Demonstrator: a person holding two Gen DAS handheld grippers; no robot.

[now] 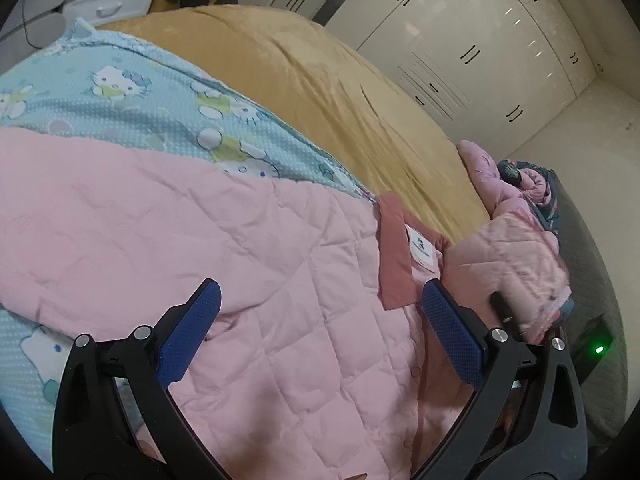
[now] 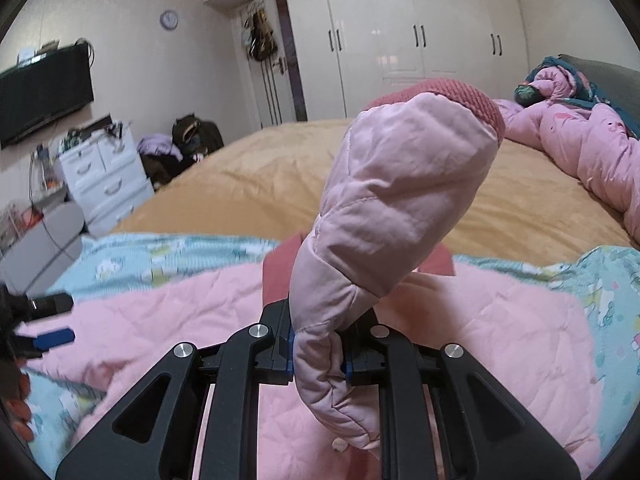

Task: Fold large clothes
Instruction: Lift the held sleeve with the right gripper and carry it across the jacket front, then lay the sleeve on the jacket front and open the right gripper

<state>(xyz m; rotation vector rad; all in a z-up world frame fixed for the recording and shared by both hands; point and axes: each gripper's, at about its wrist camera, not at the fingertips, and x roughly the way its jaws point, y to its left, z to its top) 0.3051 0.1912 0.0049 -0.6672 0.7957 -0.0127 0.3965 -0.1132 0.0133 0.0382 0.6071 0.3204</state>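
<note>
A pink quilted jacket (image 1: pixel 224 248) lies spread on a blue cartoon-print sheet (image 1: pixel 120 92) on the bed; its dark pink collar (image 1: pixel 394 252) with a white label points toward the far side. My left gripper (image 1: pixel 320 312) is open and empty just above the jacket's body. My right gripper (image 2: pixel 320 344) is shut on the jacket's sleeve (image 2: pixel 400 200), which stands up from the jaws with its dark pink knit cuff (image 2: pixel 460 96) on top. The lifted sleeve also shows in the left wrist view (image 1: pixel 508 256). The left gripper shows at the left edge of the right wrist view (image 2: pixel 48 320).
A tan bedspread (image 2: pixel 280 168) covers the bed beyond the sheet. A bundled pink quilt (image 2: pixel 580 144) lies at the far right by a grey headboard (image 2: pixel 608 80). White drawers (image 2: pixel 104 176), a wall TV (image 2: pixel 44 88) and white wardrobes (image 2: pixel 420 40) stand around the bed.
</note>
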